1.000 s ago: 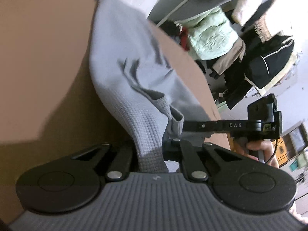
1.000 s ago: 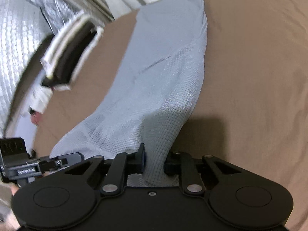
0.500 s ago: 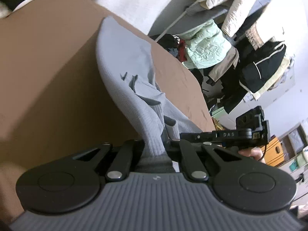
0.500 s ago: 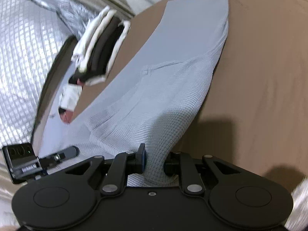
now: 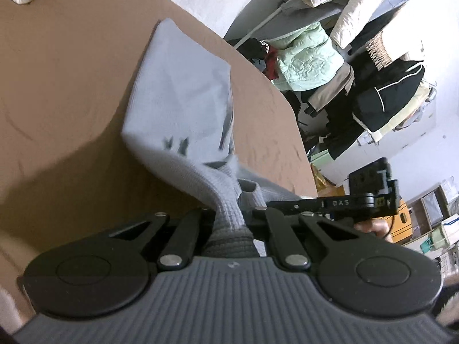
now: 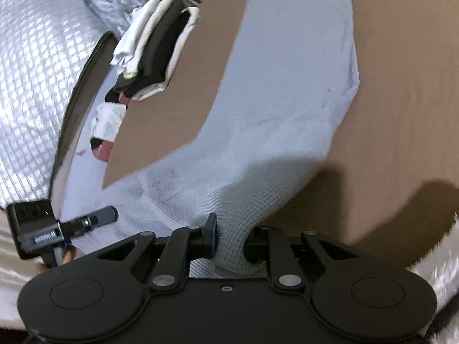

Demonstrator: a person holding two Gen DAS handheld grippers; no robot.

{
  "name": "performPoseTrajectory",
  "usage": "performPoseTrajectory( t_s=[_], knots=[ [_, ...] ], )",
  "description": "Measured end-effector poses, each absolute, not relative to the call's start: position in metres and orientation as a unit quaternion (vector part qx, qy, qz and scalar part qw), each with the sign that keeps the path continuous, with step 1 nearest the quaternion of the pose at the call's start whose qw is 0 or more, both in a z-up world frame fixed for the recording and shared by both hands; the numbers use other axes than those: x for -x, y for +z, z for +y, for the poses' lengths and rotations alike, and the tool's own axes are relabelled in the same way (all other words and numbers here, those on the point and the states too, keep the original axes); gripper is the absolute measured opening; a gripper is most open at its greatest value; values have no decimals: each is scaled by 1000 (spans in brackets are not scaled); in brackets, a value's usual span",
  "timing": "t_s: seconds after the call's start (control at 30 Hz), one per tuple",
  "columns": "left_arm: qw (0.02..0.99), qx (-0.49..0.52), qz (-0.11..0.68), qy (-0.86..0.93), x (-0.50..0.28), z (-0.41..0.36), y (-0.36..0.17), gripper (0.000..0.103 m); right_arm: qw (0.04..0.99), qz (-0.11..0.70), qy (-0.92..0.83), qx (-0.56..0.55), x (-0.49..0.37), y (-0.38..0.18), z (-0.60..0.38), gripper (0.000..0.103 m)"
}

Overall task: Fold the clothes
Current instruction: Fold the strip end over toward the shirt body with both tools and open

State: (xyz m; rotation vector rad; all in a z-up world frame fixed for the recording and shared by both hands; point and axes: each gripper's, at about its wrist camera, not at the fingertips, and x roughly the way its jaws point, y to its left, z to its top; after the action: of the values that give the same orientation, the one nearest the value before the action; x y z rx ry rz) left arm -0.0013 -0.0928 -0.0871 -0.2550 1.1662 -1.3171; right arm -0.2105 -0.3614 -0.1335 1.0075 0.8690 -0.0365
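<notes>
A light grey waffle-knit garment (image 5: 186, 106) lies stretched along a brown surface (image 5: 63, 86). My left gripper (image 5: 231, 215) is shut on a bunched near end of it, the cloth rising from the surface into the jaws. In the right wrist view the same grey garment (image 6: 284, 91) runs away from me, and my right gripper (image 6: 231, 239) is shut on another bunched corner. Each gripper shows in the other's view: the right gripper (image 5: 367, 197) at the right side, the left gripper (image 6: 57, 229) at the lower left.
A stack of folded white and black clothes (image 6: 155, 46) sits at the far left edge of the brown surface. A silver quilted sheet (image 6: 37, 80) hangs beyond it. Piles of clothes (image 5: 344, 57) and furniture crowd the room off the surface's right edge.
Both grippers have drawn back and up with the garment's near end, so the cloth now lies longer and flatter on the surface. The folded stack has come further into view.
</notes>
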Motion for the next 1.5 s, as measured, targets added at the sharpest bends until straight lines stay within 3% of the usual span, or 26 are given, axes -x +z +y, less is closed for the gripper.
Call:
performPoseTrajectory(
  t_s=[0.3,0.4,0.53,0.7,0.83,0.9,0.97,1.03,1.13,1.33,1.4,1.43,1.5],
  knots=[
    [657,48,463,-593,-78,-229,-76,4,668,369,1,-646,160,-159,-479,23],
    [660,35,478,-578,-129,-297,-105,5,645,361,-32,-673,127,-180,-533,24],
    [662,1,522,-538,-163,-353,-170,8,641,331,-90,-687,106,-225,-575,51],
    [667,54,532,-519,-183,-355,-197,12,618,250,-16,-745,120,-265,-596,54],
    [661,132,518,-526,-200,-339,-192,12,713,227,-15,-664,124,-214,-595,60],
    [654,183,509,-529,-206,-333,-188,18,764,233,-20,-601,122,-187,-588,61],
    [648,204,510,-528,-207,-331,-187,43,821,266,-48,-502,122,-161,-575,61],
    [663,139,504,-535,-197,-337,-180,52,872,261,-68,-410,131,-141,-554,60],
    [706,8,442,-553,-170,-346,-169,52,907,275,-97,-304,140,-125,-522,60],
    [722,-1,389,-572,-143,-319,-164,57,917,376,-108,-82,110,-138,-473,60],
    [742,26,368,-559,-139,-294,-165,66,915,376,-130,-65,97,-153,-473,60],
    [750,43,362,-553,-141,-284,-167,75,914,376,-142,-61,91,-160,-473,60],
    [762,60,353,-539,-145,-266,-174,78,908,372,-165,-95,79,-172,-486,60]
  ],
)
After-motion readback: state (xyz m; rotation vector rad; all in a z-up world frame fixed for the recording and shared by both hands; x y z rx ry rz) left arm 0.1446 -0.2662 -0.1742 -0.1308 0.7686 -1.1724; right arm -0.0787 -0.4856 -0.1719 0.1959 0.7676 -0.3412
